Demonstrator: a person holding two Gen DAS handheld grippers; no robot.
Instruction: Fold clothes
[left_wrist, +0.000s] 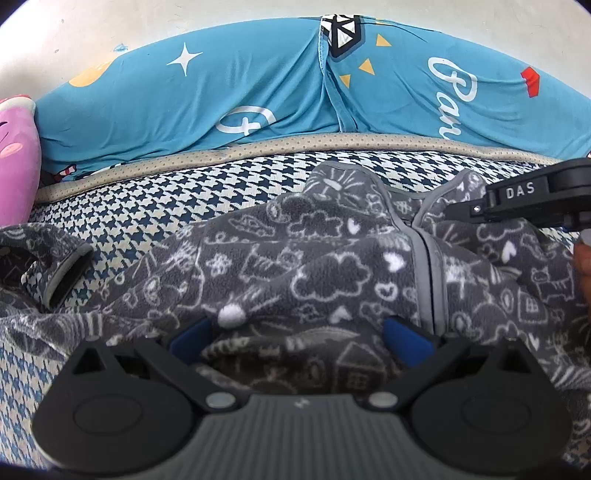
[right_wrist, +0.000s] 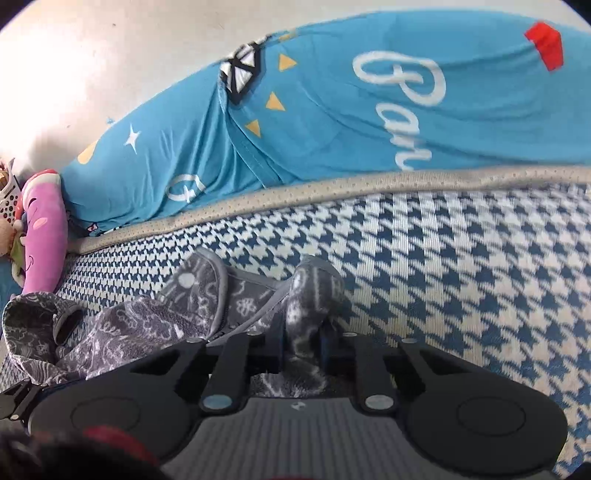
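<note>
Fleece garment (left_wrist: 314, 258), soft, light and floppy on the bed (right_wrist: 461, 258): right tool (right_wrist: 301, 343) pinches its collar edge; left tool (left_wrist: 299, 336) gapes wide.

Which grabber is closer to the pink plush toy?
Left. The left gripper sits over the grey garment, with the pink toy off to its left. The right gripper pinches the garment's far right corner, farther from the toy.

Black two-finger left gripper (left_wrist: 301, 332), blue fingers (left_wrist: 408, 341), ribbed grey body, silver screws, white "DAS" lettering on right gripper (right_wrist: 302, 345)
</note>
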